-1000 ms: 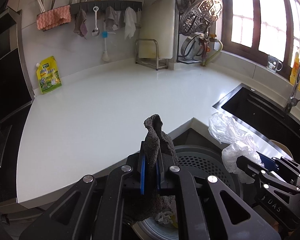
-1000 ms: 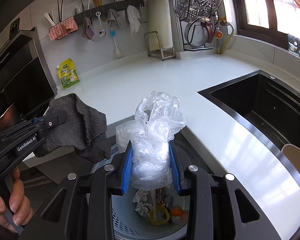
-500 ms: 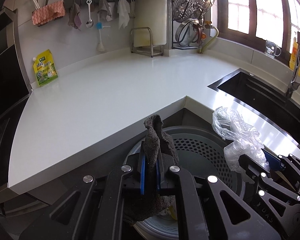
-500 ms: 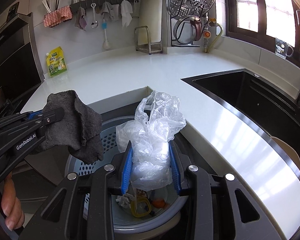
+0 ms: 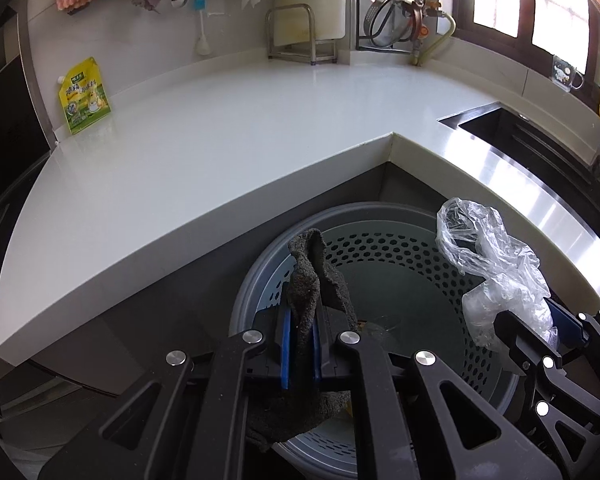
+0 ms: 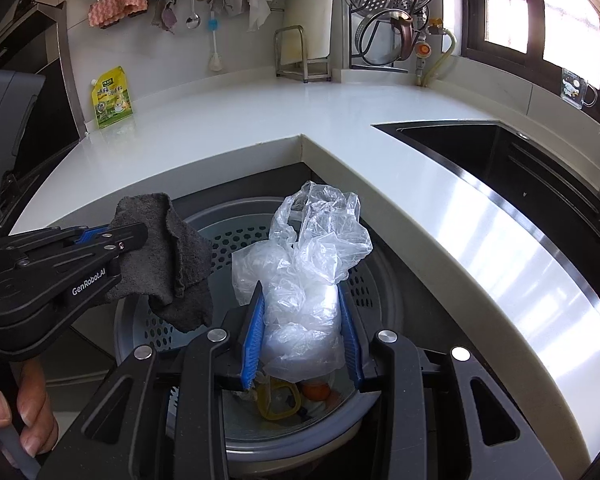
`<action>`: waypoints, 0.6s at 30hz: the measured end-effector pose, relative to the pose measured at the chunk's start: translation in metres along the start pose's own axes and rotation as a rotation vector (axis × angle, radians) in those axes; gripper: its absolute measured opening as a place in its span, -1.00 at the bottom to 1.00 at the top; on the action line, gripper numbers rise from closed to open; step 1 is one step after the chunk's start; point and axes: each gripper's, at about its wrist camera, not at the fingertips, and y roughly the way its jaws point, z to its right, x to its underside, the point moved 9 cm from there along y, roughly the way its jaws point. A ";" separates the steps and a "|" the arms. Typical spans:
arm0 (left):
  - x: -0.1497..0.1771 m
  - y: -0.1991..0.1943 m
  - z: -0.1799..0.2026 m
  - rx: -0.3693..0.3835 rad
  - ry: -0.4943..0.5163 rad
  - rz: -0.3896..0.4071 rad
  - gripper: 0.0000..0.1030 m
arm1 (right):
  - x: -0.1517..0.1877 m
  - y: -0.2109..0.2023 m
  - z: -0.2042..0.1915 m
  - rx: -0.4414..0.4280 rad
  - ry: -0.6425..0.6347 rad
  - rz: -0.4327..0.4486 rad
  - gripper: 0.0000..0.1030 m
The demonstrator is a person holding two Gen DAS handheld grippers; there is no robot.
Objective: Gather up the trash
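Left wrist view: the left gripper (image 5: 300,346) is clenched on a dark grey rag (image 5: 314,280), whose free end stands up past the fingertips while the rest sags below them. The bin (image 5: 380,220) lies straight ahead and below, its perforated wall close behind the rag. Risk: the rough cloth may cling to the pads on release, or drape over the near rim instead of dropping in.

Right wrist view: the right gripper (image 6: 302,328) grasps a crumpled clear bag (image 6: 312,268), bulging above and between the blue pads. The bin (image 6: 384,276) sits directly beneath, with scraps at its bottom. The rag (image 6: 168,264) hangs just left of the fingers. Being so light, the bag could stick to a pad or drift past the rim toward the counter (image 6: 440,232).
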 end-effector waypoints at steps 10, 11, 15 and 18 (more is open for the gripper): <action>0.008 0.011 -0.004 0.012 -0.023 -0.053 -0.74 | 0.007 0.008 -0.002 -0.021 0.008 -0.039 -0.26; 0.008 0.011 -0.004 0.014 -0.026 -0.055 -0.71 | 0.007 0.008 -0.002 -0.019 0.008 -0.036 -0.17; 0.008 0.009 -0.008 0.002 -0.034 -0.046 -0.17 | 0.003 0.002 0.001 0.006 0.010 -0.004 0.31; 0.006 0.003 -0.013 -0.016 -0.041 -0.016 0.19 | 0.001 0.002 0.003 0.019 0.010 -0.006 0.34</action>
